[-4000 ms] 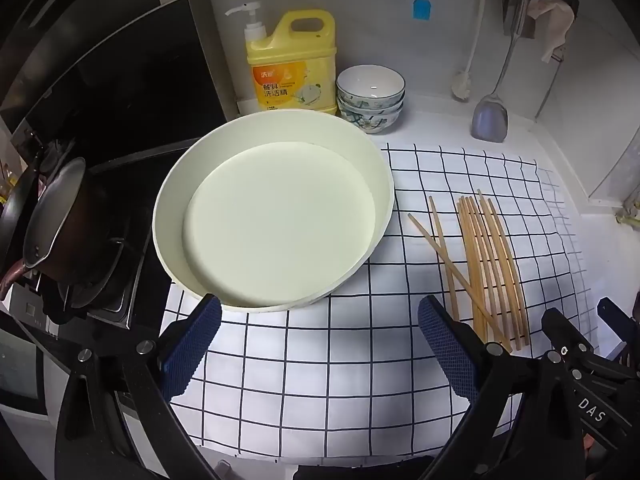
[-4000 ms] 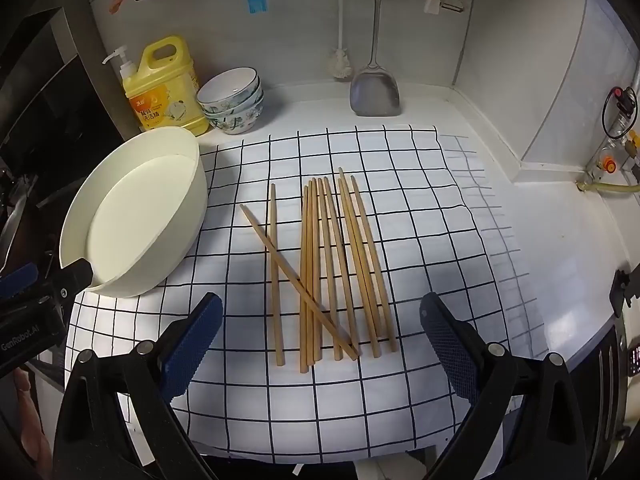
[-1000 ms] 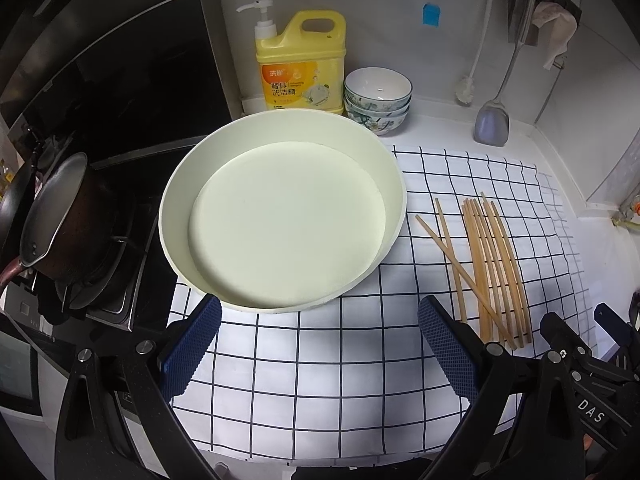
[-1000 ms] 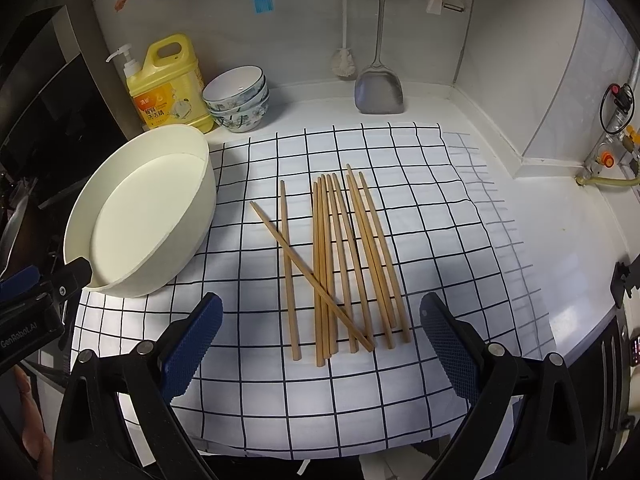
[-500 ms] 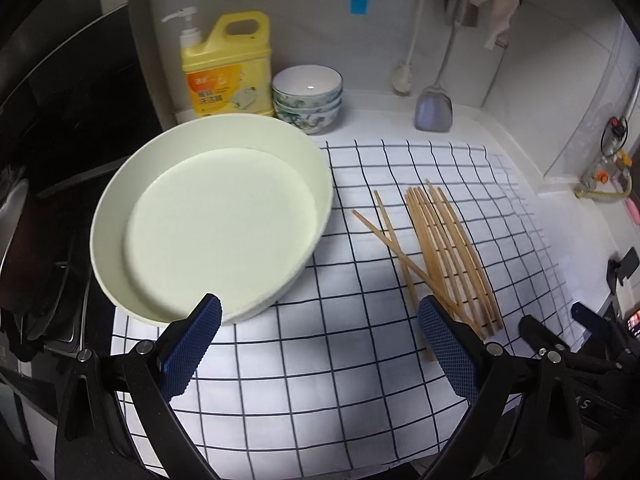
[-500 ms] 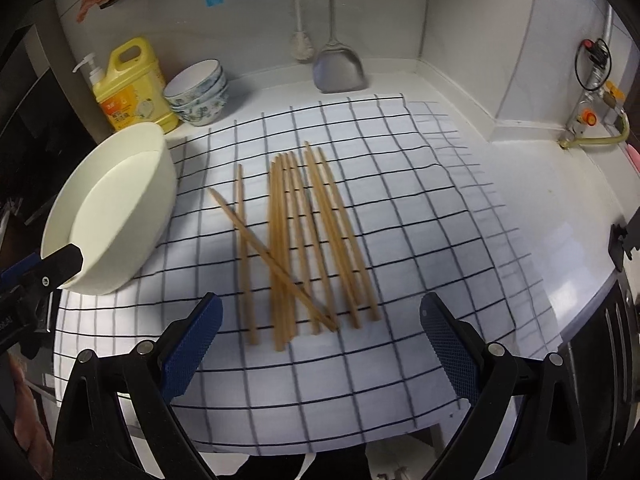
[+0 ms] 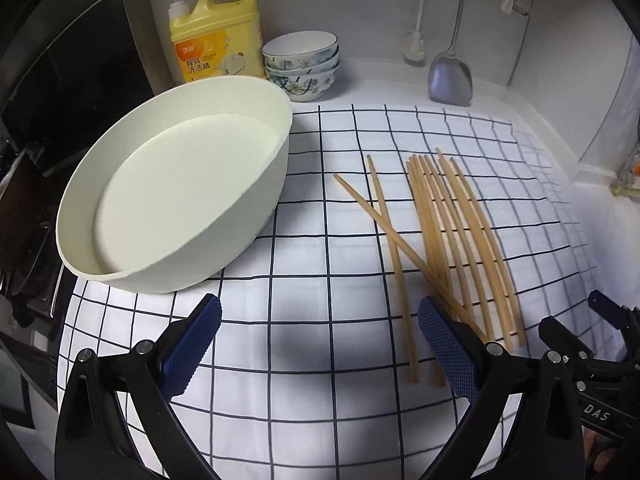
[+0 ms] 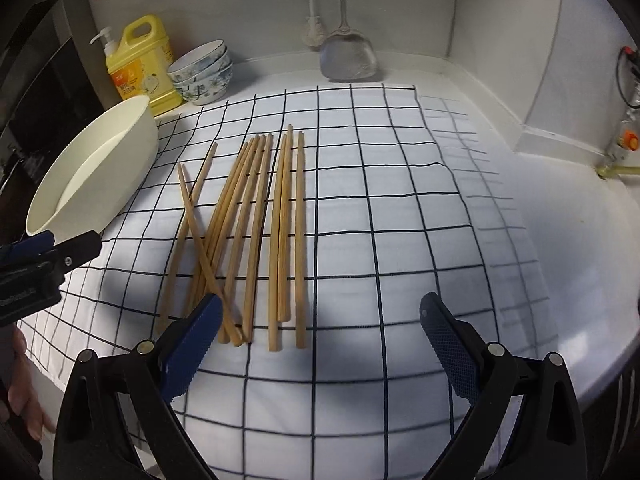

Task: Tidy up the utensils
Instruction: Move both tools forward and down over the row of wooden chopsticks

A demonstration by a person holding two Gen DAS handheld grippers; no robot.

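Observation:
Several wooden chopsticks [image 7: 448, 240] [image 8: 256, 228] lie side by side on a white grid-patterned cloth [image 7: 304, 320] [image 8: 380, 216], one of them crossing the others at a slant. A wide cream basin [image 7: 176, 200] [image 8: 96, 164] sits at the cloth's left end, with nothing in it. My left gripper [image 7: 318, 344] hovers open over the cloth in front of the basin, left of the chopsticks' near ends. My right gripper [image 8: 320, 344] is open too, just right of and behind those near ends. Neither holds anything.
A yellow detergent bottle [image 7: 214, 32] [image 8: 140, 64] and stacked patterned bowls [image 7: 302, 64] [image 8: 204, 72] stand at the back wall. A metal spatula [image 7: 450, 78] [image 8: 348, 58] and a brush [image 7: 414, 46] hang there. A stove with a pot lies left [image 7: 24, 216]. White counter [image 8: 560, 216] extends right.
Both grippers have shifted right and turned; the left now sits nearer the chopsticks, and the basin has slid toward the left of both views. Nothing was picked up.

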